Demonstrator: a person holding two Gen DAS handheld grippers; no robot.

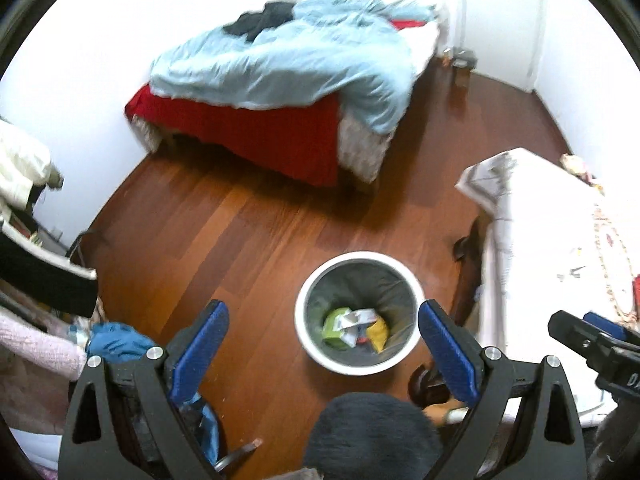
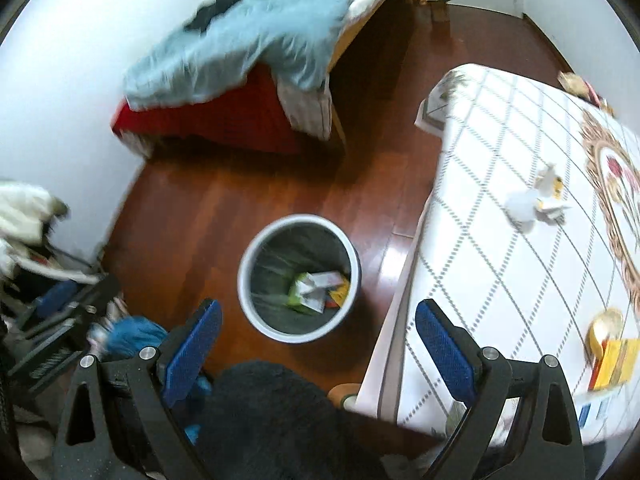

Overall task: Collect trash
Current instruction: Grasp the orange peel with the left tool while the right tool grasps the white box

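A white round bin (image 1: 312,344) with a dark liner stands on the wood floor; it also shows in the right wrist view (image 2: 250,300). Inside lie a green carton (image 1: 335,324), white paper and a yellow wrapper (image 1: 378,332). My left gripper (image 1: 322,344) is open and empty, high above the bin. My right gripper (image 2: 318,344) is open and empty, above the floor between bin and table. On the table (image 2: 480,280) lie crumpled white tissue and wrappers (image 2: 534,204) and a yellow packet (image 2: 614,364). The right gripper also shows at the left wrist view's right edge (image 1: 592,336).
A bed (image 1: 280,92) with a light blue duvet and red sheet stands at the back. A dark furry thing (image 1: 372,436) is right below the grippers. Clothes and clutter (image 1: 36,280) fill the left side. A blue cloth (image 1: 116,342) lies at lower left.
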